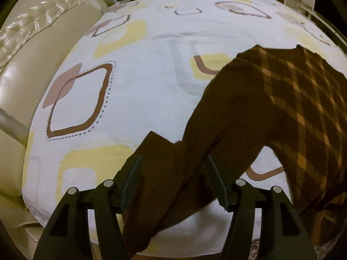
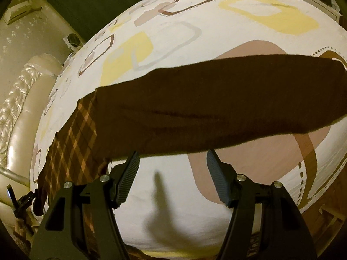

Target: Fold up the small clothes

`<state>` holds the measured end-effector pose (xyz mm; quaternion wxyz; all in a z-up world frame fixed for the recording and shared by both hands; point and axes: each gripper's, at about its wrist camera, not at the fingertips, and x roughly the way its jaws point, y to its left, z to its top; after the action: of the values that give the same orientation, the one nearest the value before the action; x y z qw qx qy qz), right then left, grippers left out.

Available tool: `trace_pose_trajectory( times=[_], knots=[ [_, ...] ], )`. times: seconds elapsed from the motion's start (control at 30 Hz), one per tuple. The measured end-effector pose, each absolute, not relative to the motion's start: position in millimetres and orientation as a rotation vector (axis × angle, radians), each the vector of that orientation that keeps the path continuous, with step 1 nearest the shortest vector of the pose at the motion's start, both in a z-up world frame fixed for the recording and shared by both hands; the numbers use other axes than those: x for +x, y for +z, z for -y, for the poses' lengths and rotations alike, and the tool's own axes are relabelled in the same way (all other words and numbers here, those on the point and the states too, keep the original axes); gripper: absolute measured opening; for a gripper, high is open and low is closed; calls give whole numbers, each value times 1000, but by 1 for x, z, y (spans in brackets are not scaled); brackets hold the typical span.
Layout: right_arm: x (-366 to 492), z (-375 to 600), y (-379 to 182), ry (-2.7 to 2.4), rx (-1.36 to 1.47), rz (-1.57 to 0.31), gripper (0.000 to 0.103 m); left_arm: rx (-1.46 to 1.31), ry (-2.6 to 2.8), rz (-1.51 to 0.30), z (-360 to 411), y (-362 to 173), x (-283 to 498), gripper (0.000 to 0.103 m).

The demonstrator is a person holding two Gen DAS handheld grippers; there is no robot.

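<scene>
The left gripper [image 1: 173, 179] stood with jaws apart over a plain brown sleeve [image 1: 173, 195], pads not pressing it; the right gripper [image 2: 172, 175] was likewise spread and empty, the brown garment [image 2: 195, 104] lying just past its tips on the patterned sheet [image 2: 173, 43] — plaid body [image 1: 303, 108] beyond; the risk, I judged, was the loose sleeve sliding off the edge — nothing pinned it.
</scene>
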<state>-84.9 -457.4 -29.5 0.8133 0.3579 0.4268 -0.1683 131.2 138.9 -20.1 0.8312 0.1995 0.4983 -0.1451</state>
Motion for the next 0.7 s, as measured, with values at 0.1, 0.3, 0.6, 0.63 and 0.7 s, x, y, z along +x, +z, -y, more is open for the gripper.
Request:
trace_pose_trajectory(
  times=[0.1, 0.3, 0.6, 0.63, 0.7],
  knots=[
    [-85, 457, -32, -359, 761, -915, 64, 424, -307, -1080, -137, -27, 135, 59],
    [-84, 457, -33, -359, 756, -918, 65, 428, -320, -1107, -137, -32, 138, 25],
    [-83, 456, -34, -360, 744, -922, 65, 322, -362, -1117, -151, -27, 140, 15],
    [-84, 456, -34, -361, 744, -922, 65, 325, -361, -1129, -150, -29, 141, 16],
    [-83, 456, -35, -362, 742, -922, 65, 326, -355, -1142, -149, -32, 143, 17]
  ],
)
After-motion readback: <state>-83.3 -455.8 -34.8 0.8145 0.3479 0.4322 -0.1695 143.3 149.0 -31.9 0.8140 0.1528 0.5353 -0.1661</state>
